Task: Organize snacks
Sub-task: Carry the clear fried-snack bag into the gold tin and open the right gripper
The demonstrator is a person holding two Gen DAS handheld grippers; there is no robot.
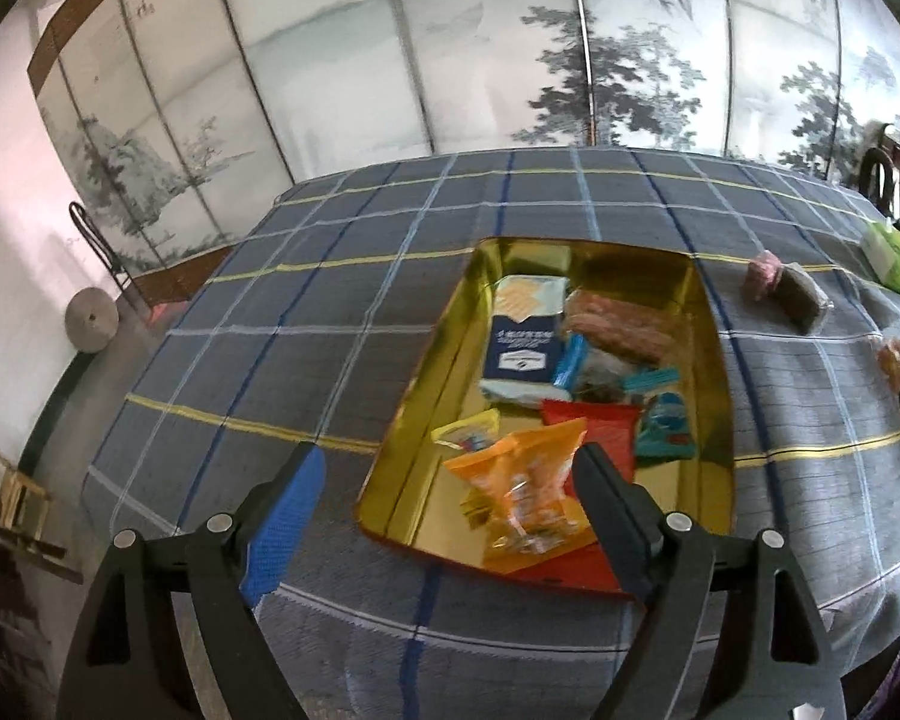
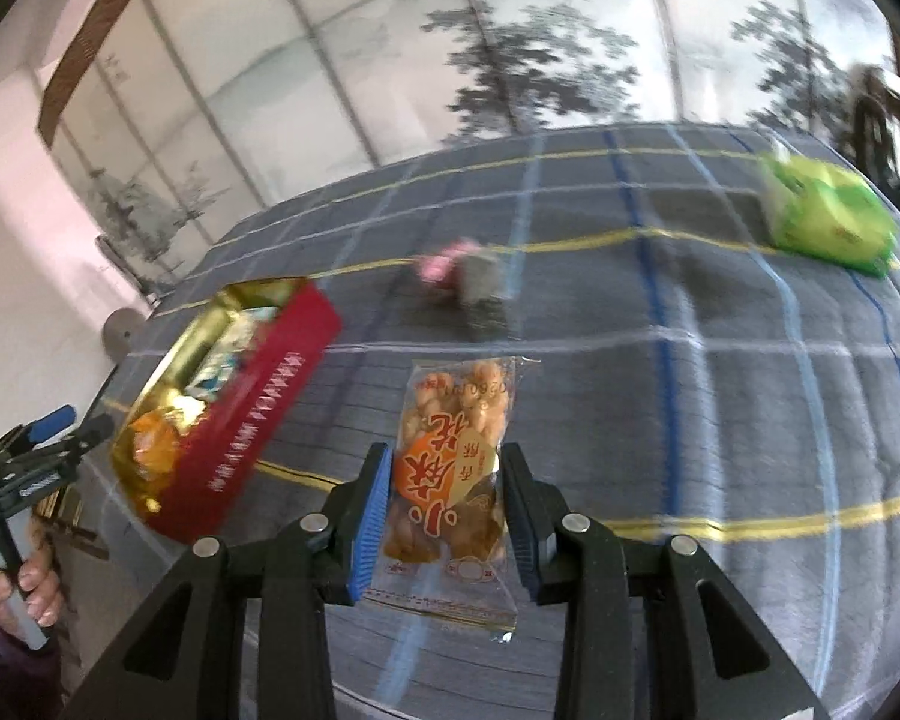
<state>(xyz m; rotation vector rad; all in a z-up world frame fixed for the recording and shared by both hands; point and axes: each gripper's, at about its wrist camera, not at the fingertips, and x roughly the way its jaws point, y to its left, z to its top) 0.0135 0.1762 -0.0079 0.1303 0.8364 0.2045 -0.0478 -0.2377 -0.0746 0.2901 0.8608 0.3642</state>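
- A folding screen (image 1: 510, 60) painted with grey pine trees stands behind a desk (image 1: 270, 330) draped in a grey-blue plaid cloth with yellow and white lines.
- In the left wrist view, a tin box (image 1: 717, 360) with a gold inside and a red outer wall sits at the centre of the desk, open at the top.
- The box holds several snacks: a navy and pale blue cracker pack (image 1: 525, 339) toward 12 o'clock, a reddish-brown pack (image 1: 618, 324) beside it, small teal packets (image 1: 666, 426) at 3 o'clock, and an orange see-through bag (image 1: 522, 486) at 6 o'clock.
- The left gripper (image 1: 450, 480) hangs over the near rim of the box, its fingers spread wide with nothing between them; the orange bag lies in the box beyond them.
- In the right wrist view, the right gripper (image 2: 444, 516) has its fingers part open on either side of a clear twist-snack pack (image 2: 450, 480) printed with an orange disc and red characters; whether the blue pads (image 2: 369, 516) touch the wrapper I cannot tell.
- That pack lies flat on the cloth, with the box at its 9 o'clock, well apart.
- A pink-wrapped snack (image 2: 450, 267) lies at 12 o'clock, blurred.
- A green pack (image 2: 828, 222) rests at 2 o'clock near the far edge.
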